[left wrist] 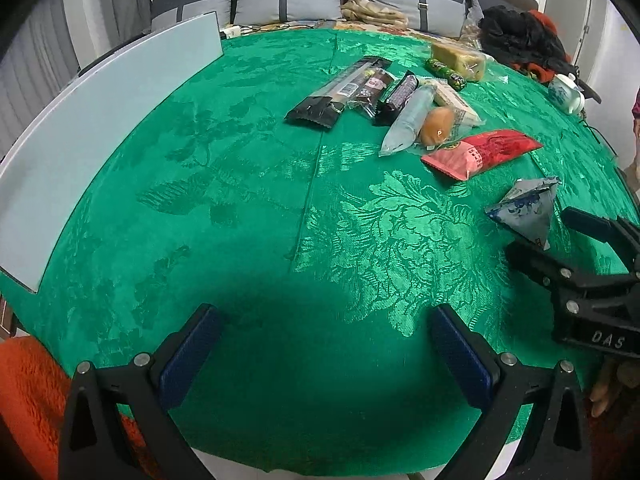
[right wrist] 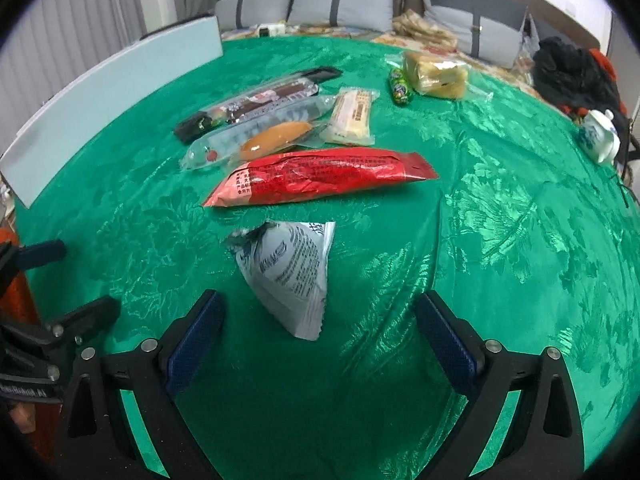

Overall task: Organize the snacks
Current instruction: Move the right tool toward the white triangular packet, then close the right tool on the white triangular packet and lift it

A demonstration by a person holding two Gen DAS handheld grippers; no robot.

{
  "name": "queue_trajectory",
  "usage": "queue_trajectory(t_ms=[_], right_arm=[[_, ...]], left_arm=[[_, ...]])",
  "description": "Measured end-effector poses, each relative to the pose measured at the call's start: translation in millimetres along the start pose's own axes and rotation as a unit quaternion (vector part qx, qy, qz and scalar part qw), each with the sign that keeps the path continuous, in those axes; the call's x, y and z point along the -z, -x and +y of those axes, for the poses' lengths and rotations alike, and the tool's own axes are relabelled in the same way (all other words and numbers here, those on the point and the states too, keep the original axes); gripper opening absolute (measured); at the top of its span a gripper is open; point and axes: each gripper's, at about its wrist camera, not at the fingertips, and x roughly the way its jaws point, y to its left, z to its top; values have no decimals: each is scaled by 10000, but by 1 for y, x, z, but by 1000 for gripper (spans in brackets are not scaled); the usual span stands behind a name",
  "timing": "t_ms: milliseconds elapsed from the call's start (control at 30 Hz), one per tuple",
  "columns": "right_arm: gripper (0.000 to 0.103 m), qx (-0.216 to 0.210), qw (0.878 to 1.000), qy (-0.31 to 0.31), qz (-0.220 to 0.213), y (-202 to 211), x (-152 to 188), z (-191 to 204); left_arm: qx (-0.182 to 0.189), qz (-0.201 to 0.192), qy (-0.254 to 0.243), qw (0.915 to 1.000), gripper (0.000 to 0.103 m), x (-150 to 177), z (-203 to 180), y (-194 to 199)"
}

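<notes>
Snack packets lie in a row on the green tablecloth (left wrist: 240,208): dark bars (left wrist: 348,88), a clear packet (left wrist: 408,120) with a bun (left wrist: 438,124), and a red packet (left wrist: 484,152), which also shows in the right wrist view (right wrist: 320,178). A grey triangular packet (right wrist: 290,276) lies just ahead of my right gripper (right wrist: 320,320), which is open and empty; the packet also shows in the left wrist view (left wrist: 524,210). My left gripper (left wrist: 324,344) is open and empty over bare cloth. The right gripper also shows in the left wrist view (left wrist: 548,236).
A cake packet (right wrist: 436,74) and green candies (right wrist: 400,86) lie at the far side. A white teapot (right wrist: 600,136) stands at the right edge. A pale board (left wrist: 100,128) leans along the table's left edge. Cushions and dark clothes (left wrist: 520,36) lie behind.
</notes>
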Motion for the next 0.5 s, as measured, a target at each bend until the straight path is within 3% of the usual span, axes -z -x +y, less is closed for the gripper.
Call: queue_trajectory(t_ms=[167, 267, 300, 367, 400, 500], right_arm=[[98, 73, 9992, -107, 387, 0, -9, 1], [93, -149, 9991, 47, 403, -2, -17, 7], [87, -169, 9989, 158, 414, -5, -20, 11], [56, -170, 9989, 293, 326, -7, -26, 16], [47, -185, 9990, 288, 289, -7, -30, 14], [45, -259, 9991, 130, 306, -11, -37, 0]], left_arm=[[52, 29, -74, 10000, 103, -1, 1, 0], [37, 14, -49, 10000, 103, -2, 1, -1], [36, 11, -47, 10000, 103, -2, 1, -1], [61, -3, -88, 9999, 103, -2, 2, -1], [82, -6, -114, 9999, 103, -2, 3, -1], [123, -5, -171, 9998, 103, -1, 5, -1]])
